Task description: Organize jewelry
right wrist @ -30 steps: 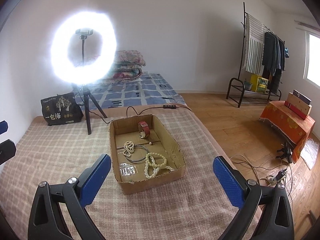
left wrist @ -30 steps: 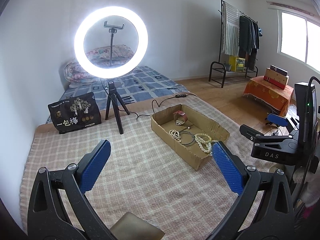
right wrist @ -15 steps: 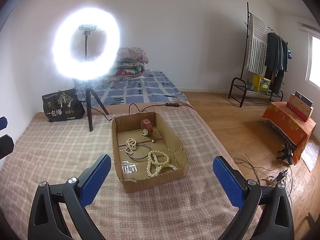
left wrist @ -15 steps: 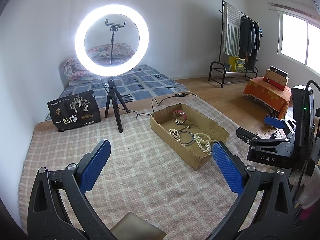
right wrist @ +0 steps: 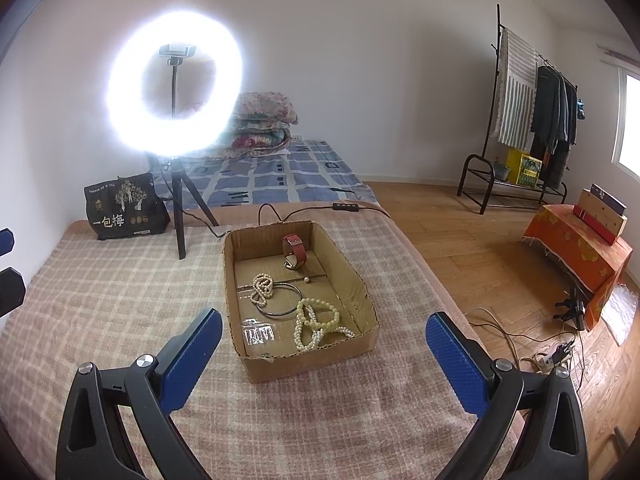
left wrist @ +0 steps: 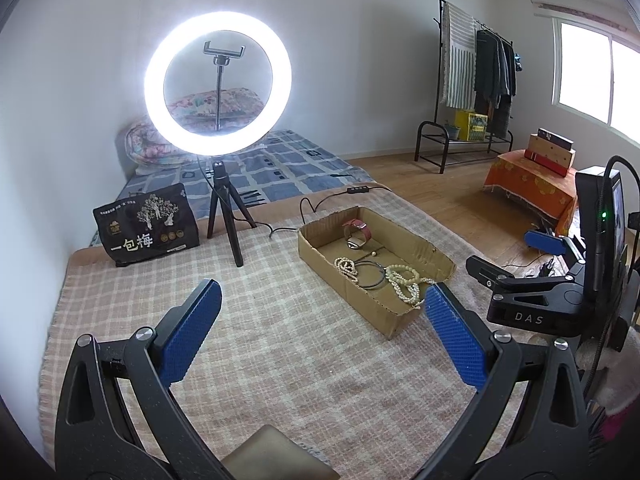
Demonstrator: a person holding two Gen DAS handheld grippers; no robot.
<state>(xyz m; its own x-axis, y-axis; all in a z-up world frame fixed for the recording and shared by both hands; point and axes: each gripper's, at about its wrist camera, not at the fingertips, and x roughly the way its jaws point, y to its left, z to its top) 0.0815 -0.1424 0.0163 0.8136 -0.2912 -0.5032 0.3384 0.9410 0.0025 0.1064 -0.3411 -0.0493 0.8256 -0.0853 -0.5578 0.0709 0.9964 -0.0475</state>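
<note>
A shallow cardboard box [right wrist: 362,354] stands on a checked blanket; it also shows in the left wrist view [left wrist: 436,246]. In it lie a red-strap watch [right wrist: 295,250], a small pearl string [right wrist: 263,287], a dark metal hoop [right wrist: 280,300], a large cream bead necklace [right wrist: 314,322], a loose pearl [right wrist: 307,279] and a clear packet [right wrist: 258,334]. My right gripper [right wrist: 324,344] is open and empty, just in front of the box. My left gripper [left wrist: 320,314] is open and empty, left of the box. The right gripper shows in the left wrist view [left wrist: 516,258].
A lit ring light on a tripod [left wrist: 226,216] and a black printed bag [left wrist: 148,226] stand at the blanket's far left. A cable [right wrist: 304,210] runs behind the box. Wooden floor, a clothes rack [right wrist: 520,120] and an orange-draped stand [right wrist: 576,248] lie right.
Both cameras have shifted slightly; the box looks a little nearer in the right wrist view. Both grippers stay open and nothing in the box has moved.
</note>
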